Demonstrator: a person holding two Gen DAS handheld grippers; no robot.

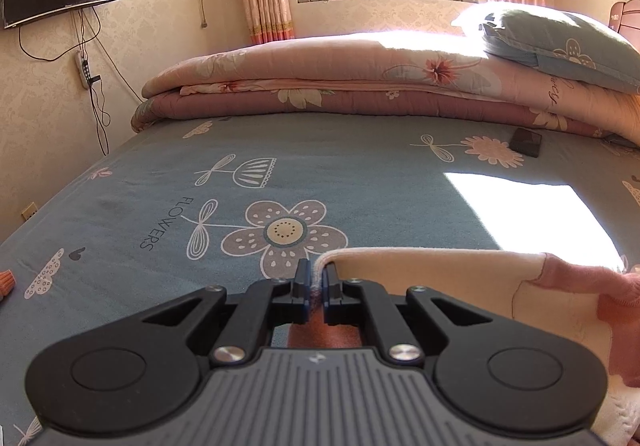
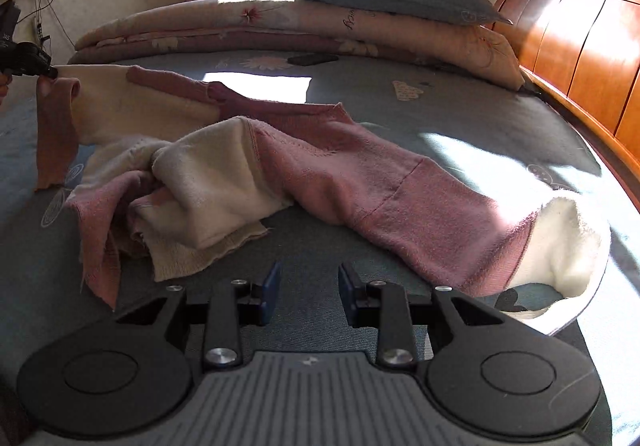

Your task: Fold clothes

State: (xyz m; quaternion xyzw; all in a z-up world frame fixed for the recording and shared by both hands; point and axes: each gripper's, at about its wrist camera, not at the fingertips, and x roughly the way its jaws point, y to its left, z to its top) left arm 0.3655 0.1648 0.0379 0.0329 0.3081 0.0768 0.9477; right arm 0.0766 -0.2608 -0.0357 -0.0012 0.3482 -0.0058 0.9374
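Sweater (image 2: 320, 174), pink and cream, sprawls rumpled over the blue bed (image 2: 460, 106); left tongs (image 1: 316, 282) pinch its cream edge at lower centre, lifting it, while right tongs (image 2: 308, 290) stand spread and empty just before it.

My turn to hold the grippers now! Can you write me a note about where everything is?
Left gripper: fingers shut on the cream edge of the pink-and-cream garment, lifting that corner.
Right gripper: open, empty, above bare bedsheet near the garment.
Garment: crumpled across the bed, one cream-lined end open at the right.
Done: one corner picked up.
Left: probably grab another edge, spread it flat, then fold.
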